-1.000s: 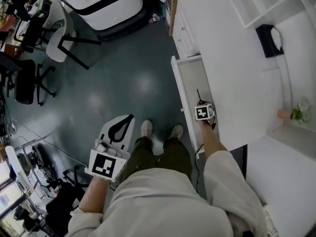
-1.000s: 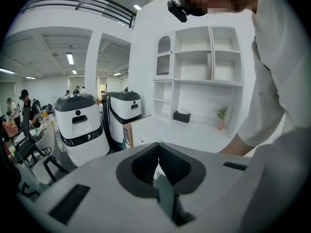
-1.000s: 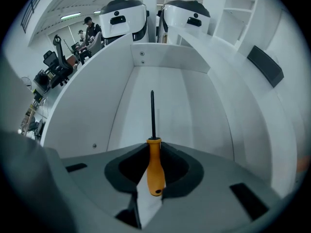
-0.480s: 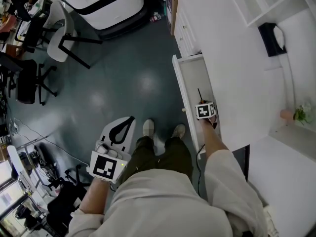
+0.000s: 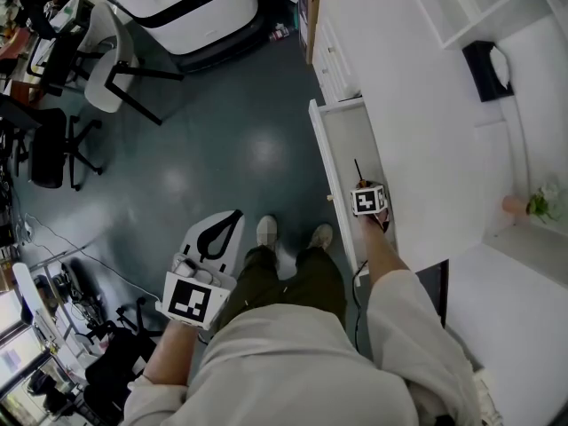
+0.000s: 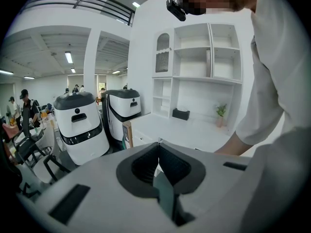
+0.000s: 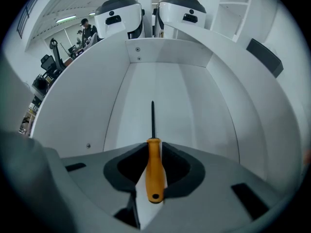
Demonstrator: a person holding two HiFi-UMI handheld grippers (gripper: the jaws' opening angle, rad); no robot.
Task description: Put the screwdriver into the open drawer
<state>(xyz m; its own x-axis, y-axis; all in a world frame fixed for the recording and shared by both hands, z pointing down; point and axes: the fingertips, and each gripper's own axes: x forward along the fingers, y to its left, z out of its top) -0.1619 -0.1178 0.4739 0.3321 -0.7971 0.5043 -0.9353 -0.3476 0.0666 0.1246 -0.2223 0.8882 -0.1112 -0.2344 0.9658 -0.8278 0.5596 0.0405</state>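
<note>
My right gripper (image 7: 154, 152) is shut on the screwdriver (image 7: 153, 164), which has an orange handle and a thin dark shaft pointing forward. It hangs inside the open white drawer (image 7: 141, 96), shaft above the drawer floor. In the head view the right gripper (image 5: 366, 193) sits over the drawer (image 5: 342, 140) that juts from the white desk, and the screwdriver's shaft (image 5: 358, 170) shows ahead of it. My left gripper (image 5: 213, 238) is low at the left over the floor, away from the desk. In the left gripper view its jaws (image 6: 158, 152) meet with nothing between them.
The white desk (image 5: 426, 122) carries a black box (image 5: 486, 69) and a small plant (image 5: 537, 204). A cardboard box (image 5: 306, 7) stands beside it. White robot units (image 5: 191, 7) and office chairs (image 5: 106, 69) stand on the dark floor. The person's shoes (image 5: 264, 231) are beside the drawer.
</note>
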